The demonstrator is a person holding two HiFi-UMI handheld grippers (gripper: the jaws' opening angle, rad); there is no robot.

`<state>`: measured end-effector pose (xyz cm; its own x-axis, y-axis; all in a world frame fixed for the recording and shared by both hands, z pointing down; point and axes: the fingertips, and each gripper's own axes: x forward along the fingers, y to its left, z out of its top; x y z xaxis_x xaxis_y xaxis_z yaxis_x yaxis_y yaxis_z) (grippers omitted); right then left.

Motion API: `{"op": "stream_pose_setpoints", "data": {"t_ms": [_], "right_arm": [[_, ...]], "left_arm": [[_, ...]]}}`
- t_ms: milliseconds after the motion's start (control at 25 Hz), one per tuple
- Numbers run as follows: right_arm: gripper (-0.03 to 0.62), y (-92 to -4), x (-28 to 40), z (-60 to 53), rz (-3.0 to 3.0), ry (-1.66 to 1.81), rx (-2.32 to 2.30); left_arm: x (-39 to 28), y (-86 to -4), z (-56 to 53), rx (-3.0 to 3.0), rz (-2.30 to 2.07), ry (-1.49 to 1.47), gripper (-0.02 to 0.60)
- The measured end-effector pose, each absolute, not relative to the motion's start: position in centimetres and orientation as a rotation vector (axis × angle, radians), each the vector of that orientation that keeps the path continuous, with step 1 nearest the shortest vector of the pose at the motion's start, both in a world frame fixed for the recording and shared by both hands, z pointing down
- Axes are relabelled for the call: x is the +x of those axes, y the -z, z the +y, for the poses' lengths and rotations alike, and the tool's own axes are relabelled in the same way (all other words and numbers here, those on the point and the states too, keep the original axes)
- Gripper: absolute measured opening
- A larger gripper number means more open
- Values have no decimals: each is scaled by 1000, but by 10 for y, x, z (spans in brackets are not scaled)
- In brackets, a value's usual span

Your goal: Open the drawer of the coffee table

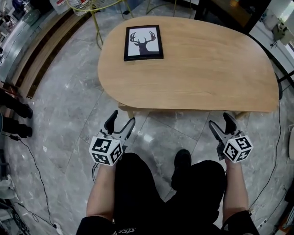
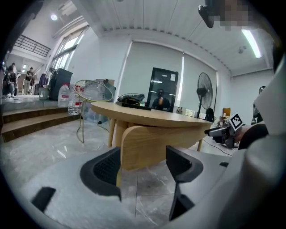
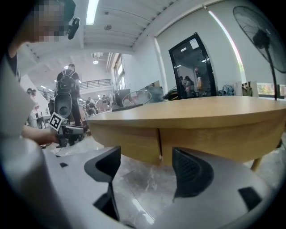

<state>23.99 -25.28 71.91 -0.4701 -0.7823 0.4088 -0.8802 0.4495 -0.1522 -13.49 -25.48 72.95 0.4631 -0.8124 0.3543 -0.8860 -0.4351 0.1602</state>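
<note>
The coffee table [image 1: 197, 69] has a rounded light-wood top, and its near edge lies just beyond both grippers. In the right gripper view, the wooden drawer front [image 3: 129, 139] under the top shows a vertical seam between two panels. The left gripper view shows a curved wooden panel [image 2: 152, 145] under the table top [image 2: 147, 115]. My left gripper [image 1: 121, 123] is open and empty, low over the floor short of the table's left part. My right gripper [image 1: 221, 122] is also open and empty, short of the right part. Neither touches the table.
A framed deer picture [image 1: 143, 42] lies on the table's far left. A gold wire side table [image 1: 94, 8] stands behind it, with wooden steps [image 2: 27, 121] and water bottles [image 2: 73, 100] at the left. A fan [image 2: 203, 96] and people are in the background. Cables [image 1: 36, 167] run over the marble floor.
</note>
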Motion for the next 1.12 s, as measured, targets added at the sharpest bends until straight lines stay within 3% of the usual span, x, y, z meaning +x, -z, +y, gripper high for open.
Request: {"op": "stream_pose_setpoints", "data": {"t_ms": [200, 680, 960, 1120], "right_arm": [[379, -722, 251, -265, -2383, -497, 1496], [319, -728, 251, -279, -2374, -430, 1462], [313, -730, 251, -278, -2377, -419, 1449], [252, -729, 228, -276, -2413, -382, 1366]], "left_arm": [[-147, -730, -271, 2430, -1455, -364, 373], [-144, -746, -287, 2487, -1355, -487, 379], [-134, -745, -291, 2531, -1319, -542, 328], [-126, -749, -293, 2536, -1300, -560, 293]]}}
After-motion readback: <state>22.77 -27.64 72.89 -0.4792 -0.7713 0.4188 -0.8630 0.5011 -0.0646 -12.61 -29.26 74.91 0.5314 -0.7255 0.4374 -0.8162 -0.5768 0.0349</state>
